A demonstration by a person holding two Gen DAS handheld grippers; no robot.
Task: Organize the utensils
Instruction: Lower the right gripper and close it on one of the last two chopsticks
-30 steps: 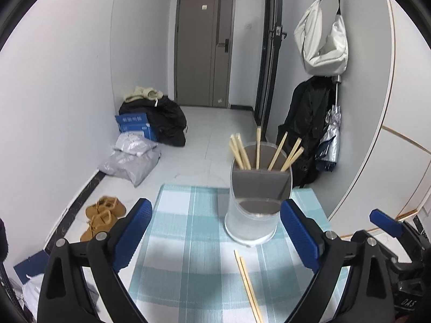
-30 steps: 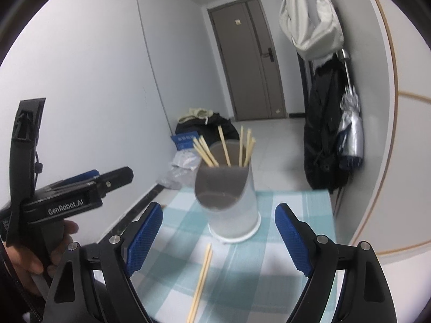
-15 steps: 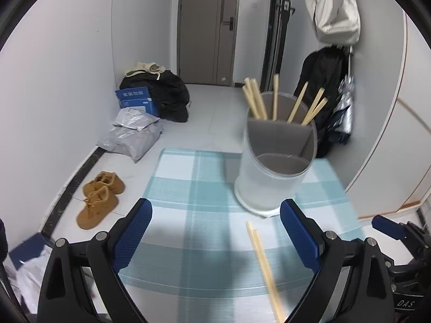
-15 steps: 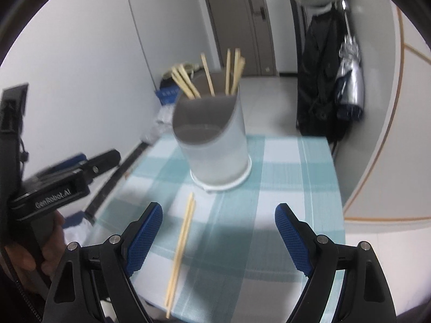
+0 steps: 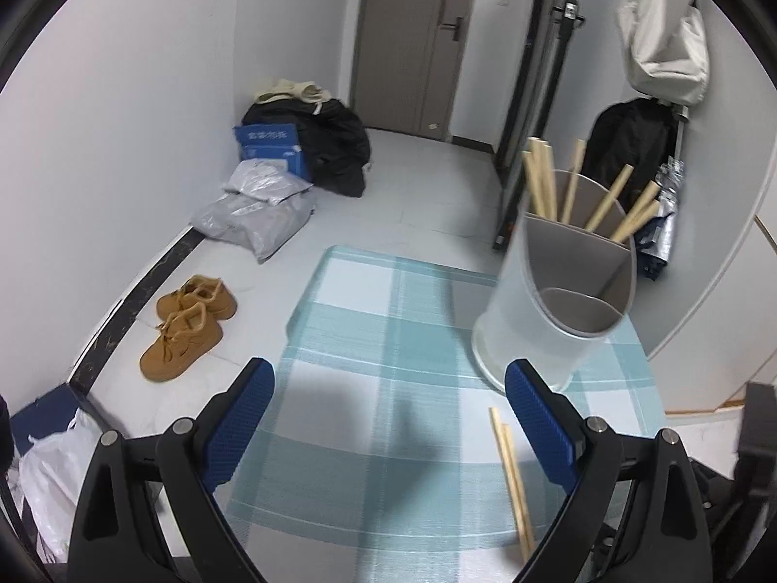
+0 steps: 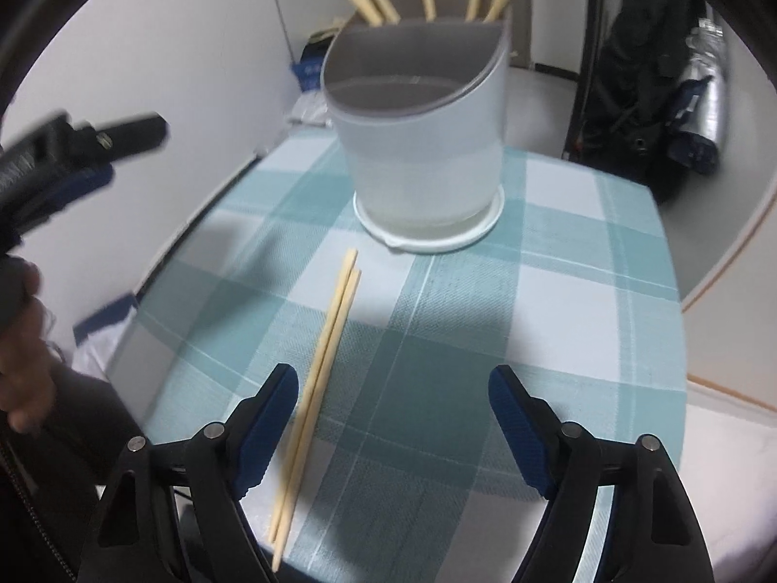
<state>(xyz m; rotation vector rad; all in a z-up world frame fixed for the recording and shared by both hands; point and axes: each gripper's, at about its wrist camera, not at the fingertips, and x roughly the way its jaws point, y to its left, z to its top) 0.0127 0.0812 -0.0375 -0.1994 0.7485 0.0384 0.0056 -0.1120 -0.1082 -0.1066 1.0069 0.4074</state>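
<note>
Right tongs [image 6: 393,413] gape above the blue-checked worktop [image 6: 558,291], jaws just narrowing a touch, nothing gripped. Left tongs [image 5: 388,405] wide open, empty. The pair of pale wooden chopsticks [image 6: 320,364] lies flat, just before the frosted white plastic utensil holder [image 6: 427,155], more sticks in its rear compartment.

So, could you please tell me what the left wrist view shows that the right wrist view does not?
Only the left wrist view shows the brown shoes on the floor, the door and the white bag hanging up. Only the right wrist view shows the person's hand holding the left gripper's body. Both show the utensil holder with chopsticks standing in it, the loose pair of chopsticks on the checked tablecloth, and open jaws with nothing between them.
</note>
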